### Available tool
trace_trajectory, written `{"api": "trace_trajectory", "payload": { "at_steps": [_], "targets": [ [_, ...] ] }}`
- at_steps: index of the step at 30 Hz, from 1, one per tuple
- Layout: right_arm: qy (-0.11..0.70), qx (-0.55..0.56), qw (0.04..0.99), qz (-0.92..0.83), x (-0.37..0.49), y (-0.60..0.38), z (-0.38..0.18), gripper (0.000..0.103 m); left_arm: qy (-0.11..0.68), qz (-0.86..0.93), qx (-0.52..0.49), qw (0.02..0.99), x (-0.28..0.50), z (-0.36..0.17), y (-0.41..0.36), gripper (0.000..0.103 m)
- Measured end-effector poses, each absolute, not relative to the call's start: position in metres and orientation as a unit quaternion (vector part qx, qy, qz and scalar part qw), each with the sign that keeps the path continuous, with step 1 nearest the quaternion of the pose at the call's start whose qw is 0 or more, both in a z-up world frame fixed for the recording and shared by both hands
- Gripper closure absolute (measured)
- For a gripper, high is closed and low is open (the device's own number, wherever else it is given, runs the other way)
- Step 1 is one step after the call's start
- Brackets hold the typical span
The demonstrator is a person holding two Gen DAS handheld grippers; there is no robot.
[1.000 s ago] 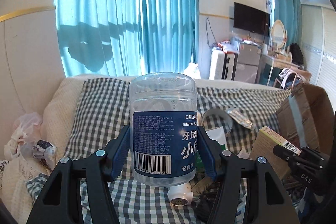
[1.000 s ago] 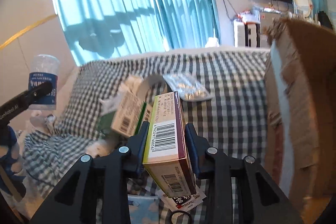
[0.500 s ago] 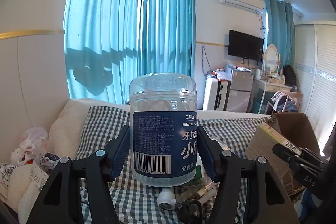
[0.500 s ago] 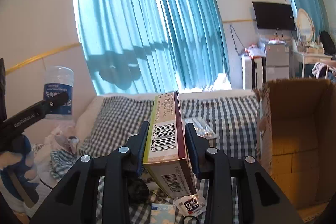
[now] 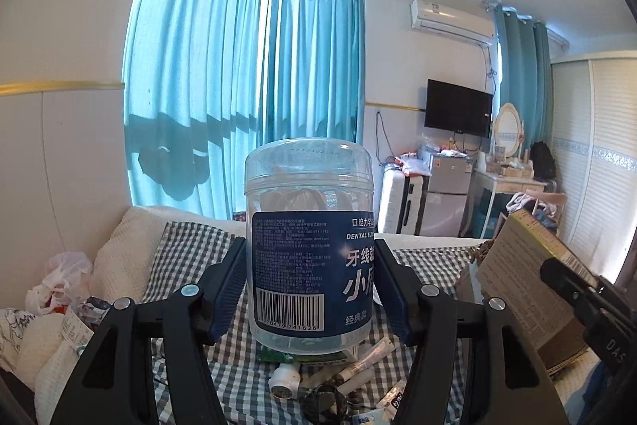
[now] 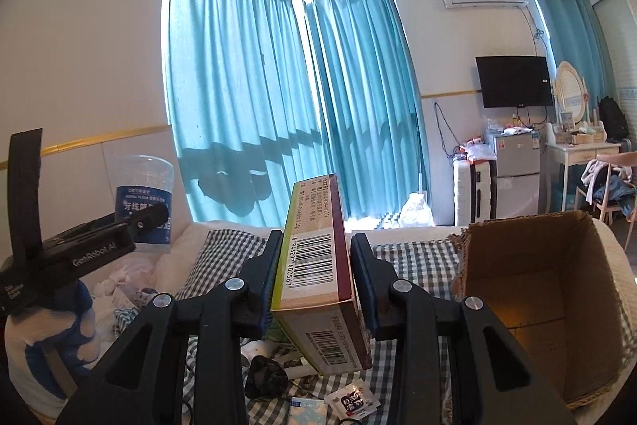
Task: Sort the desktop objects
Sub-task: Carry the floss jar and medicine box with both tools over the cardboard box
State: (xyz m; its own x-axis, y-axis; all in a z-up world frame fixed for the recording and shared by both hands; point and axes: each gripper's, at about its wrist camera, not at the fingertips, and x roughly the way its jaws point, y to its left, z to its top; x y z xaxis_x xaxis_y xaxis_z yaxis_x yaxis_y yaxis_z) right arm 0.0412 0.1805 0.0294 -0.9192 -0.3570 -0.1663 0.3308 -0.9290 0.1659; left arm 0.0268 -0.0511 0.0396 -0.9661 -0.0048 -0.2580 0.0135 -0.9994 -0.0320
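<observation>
My left gripper (image 5: pixel 308 289) is shut on a clear plastic dental floss jar (image 5: pixel 308 241) with a dark blue label, held upright above the checked cloth (image 5: pixel 191 257). The jar also shows in the right wrist view (image 6: pixel 143 202) at far left. My right gripper (image 6: pixel 314 277) is shut on a flat medicine box (image 6: pixel 318 289) with barcodes, held on edge above the cloth (image 6: pixel 410 261). The box shows in the left wrist view (image 5: pixel 525 277) at right. An open cardboard box (image 6: pixel 533 305) stands to the right of my right gripper.
Small items lie on the cloth below the grippers: a white cap (image 5: pixel 283 381), tubes (image 5: pixel 358 365), a sachet (image 6: pixel 352 401), a black object (image 6: pixel 264 381). A pile of white cloth and bags (image 5: pixel 51 301) sits at left. Curtains and room furniture stand behind.
Both grippers have risen and tilted up with their loads; the cloth and clutter have dropped lower in both views. The cardboard box now shows its open inside in the right wrist view.
</observation>
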Motion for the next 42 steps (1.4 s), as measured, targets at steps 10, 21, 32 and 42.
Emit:
{"api": "trace_trajectory", "payload": {
  "at_steps": [10, 21, 32, 42],
  "targets": [
    [-0.045, 0.051, 0.123, -0.99, 0.072, 0.208, 0.05, 0.069, 0.005, -0.993, 0.112, -0.043, 0.038, 0.043, -0.011, 0.04],
    [-0.041, 0.023, 0.068, -0.997, 0.093, 0.244, 0.062, 0.07, -0.003, -0.985, 0.12, -0.125, 0.038, 0.044, 0.046, 0.04],
    [-0.042, 0.028, 0.003, -0.999, 0.099, 0.286, 0.055, 0.07, -0.019, -0.976, 0.126, -0.176, 0.029, 0.038, 0.108, 0.04],
    [-0.069, 0.059, -0.044, -0.995, 0.083, 0.327, 0.038, 0.07, -0.046, -0.96, 0.149, -0.234, 0.015, 0.015, 0.163, 0.04]
  ]
}}
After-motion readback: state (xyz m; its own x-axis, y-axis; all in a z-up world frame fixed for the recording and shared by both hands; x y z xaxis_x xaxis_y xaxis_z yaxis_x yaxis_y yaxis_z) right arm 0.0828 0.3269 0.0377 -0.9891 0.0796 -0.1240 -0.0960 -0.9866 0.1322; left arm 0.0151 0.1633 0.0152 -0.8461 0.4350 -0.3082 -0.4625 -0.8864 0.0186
